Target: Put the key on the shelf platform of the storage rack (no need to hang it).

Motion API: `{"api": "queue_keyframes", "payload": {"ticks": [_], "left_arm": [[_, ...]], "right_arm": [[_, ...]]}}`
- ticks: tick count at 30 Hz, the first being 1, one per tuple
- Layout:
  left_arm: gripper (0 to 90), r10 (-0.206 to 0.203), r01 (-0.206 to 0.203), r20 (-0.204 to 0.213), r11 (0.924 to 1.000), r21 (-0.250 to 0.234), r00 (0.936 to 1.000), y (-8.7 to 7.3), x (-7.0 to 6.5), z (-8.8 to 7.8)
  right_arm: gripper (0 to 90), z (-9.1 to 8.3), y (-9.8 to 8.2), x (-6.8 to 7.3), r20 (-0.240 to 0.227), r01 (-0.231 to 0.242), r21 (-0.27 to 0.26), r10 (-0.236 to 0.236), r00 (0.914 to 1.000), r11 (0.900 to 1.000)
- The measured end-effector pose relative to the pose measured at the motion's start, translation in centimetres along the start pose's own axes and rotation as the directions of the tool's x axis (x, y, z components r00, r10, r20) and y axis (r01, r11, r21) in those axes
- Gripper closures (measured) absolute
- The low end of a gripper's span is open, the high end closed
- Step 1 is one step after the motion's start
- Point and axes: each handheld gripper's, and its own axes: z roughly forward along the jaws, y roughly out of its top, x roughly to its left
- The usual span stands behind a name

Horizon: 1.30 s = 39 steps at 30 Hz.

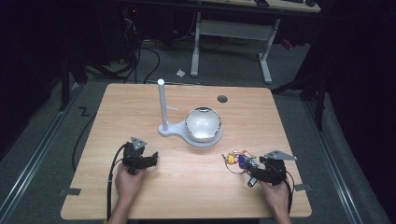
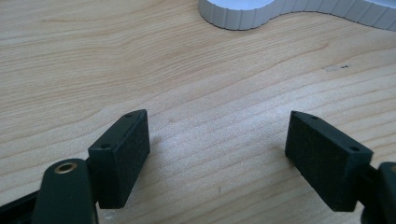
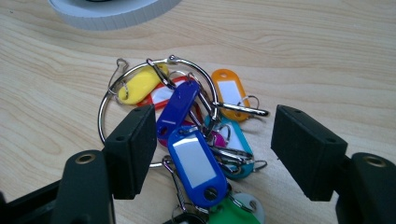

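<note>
A bunch of coloured key tags (image 1: 238,161) on a wire ring lies on the wooden table (image 1: 140,116) at the front right. My right gripper (image 1: 254,173) sits just right of it, low over the table. In the right gripper view the key tags (image 3: 191,158) lie between the spread jaws of the right gripper (image 3: 212,135); neither pad touches them. The blue tag is the nearest, with yellow, orange, teal and green ones around it. My left gripper (image 1: 147,157) rests at the front left. The left gripper (image 2: 217,140) stands open over bare wood.
A white stand (image 1: 203,139) in mid-table carries a tall post (image 1: 162,105) and a shiny bowl (image 1: 202,123); its ribbed base (image 2: 243,14) edges the gripper views' tops. A dark cable hole (image 1: 222,98) is behind it. Another desk and floor cables lie beyond.
</note>
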Motion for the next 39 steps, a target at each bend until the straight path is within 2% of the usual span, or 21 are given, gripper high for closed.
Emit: {"api": "queue_keyframes", "payload": {"ticks": [4, 8, 9, 12, 14, 21, 24, 29, 30, 35, 39], "left_arm": [[22.2, 0.001, -0.001, 0.000, 1.0000, 0.000, 1.0000, 0.0, 0.0, 0.0], [22.2, 0.000, 0.000, 0.000, 1.0000, 0.000, 1.0000, 0.0, 0.0, 0.0], [22.2, -0.003, 0.003, 0.000, 1.0000, -0.001, 1.0000, 0.0, 0.0, 0.0], [22.2, 0.001, -0.001, 0.000, 1.0000, 0.000, 1.0000, 0.0, 0.0, 0.0], [22.2, 0.000, 0.000, 0.000, 1.0000, 0.000, 1.0000, 0.0, 0.0, 0.0], [22.2, 0.000, 0.000, 0.000, 1.0000, 0.000, 1.0000, 0.0, 0.0, 0.0], [22.2, -0.002, 0.002, 0.000, 1.0000, -0.001, 1.0000, 0.0, 0.0, 0.0], [22.2, 0.000, 0.000, 0.000, 1.0000, 0.000, 1.0000, 0.0, 0.0, 0.0], [22.2, 0.000, 0.000, -0.001, 1.0000, 0.000, 1.0000, 0.0, 0.0, 0.0], [22.2, 0.000, 0.000, 0.000, 1.0000, 0.000, 1.0000, 0.0, 0.0, 0.0], [22.2, 0.000, 0.000, 0.000, 1.0000, 0.000, 1.0000, 0.0, 0.0, 0.0]], "right_arm": [[30.2, 0.2, -0.4, -0.2, -0.007, -0.002, 0.018, 0.003, 1.0000, 1.000], [29.8, 0.7, -0.7, -0.2, -0.005, 0.011, 0.064, -0.011, 0.9999, 0.998], [29.4, 1.0, -0.8, -0.2, -0.005, 0.017, 0.083, -0.017, 0.9998, 0.996], [30.0, 1.3, -1.0, 0.2, 0.020, 0.058, 0.085, -0.060, 0.9980, 0.995], [33.4, 1.4, -1.0, 0.4, 0.038, 0.079, 0.089, -0.082, 0.9959, 0.993], [56.0, 1.4, -0.9, 0.8, 0.008, 0.121, 0.079, -0.122, 0.9925, 0.989], [61.4, 1.4, -0.8, 1.0, 0.005, 0.128, 0.081, -0.129, 0.9917, 0.988], [65.4, 1.4, -0.7, 1.1, -0.002, 0.148, 0.080, -0.148, 0.9890, 0.986], [70.4, 1.4, -0.7, 1.1, -0.007, 0.152, 0.079, -0.152, 0.9884, 0.985], [70.7, 1.4, -0.8, 1.1, -0.023, 0.144, 0.076, -0.143, 0.9895, 0.987], [70.9, 1.4, -0.8, 1.3, -0.017, 0.170, 0.072, -0.169, 0.9855, 0.983]]}}
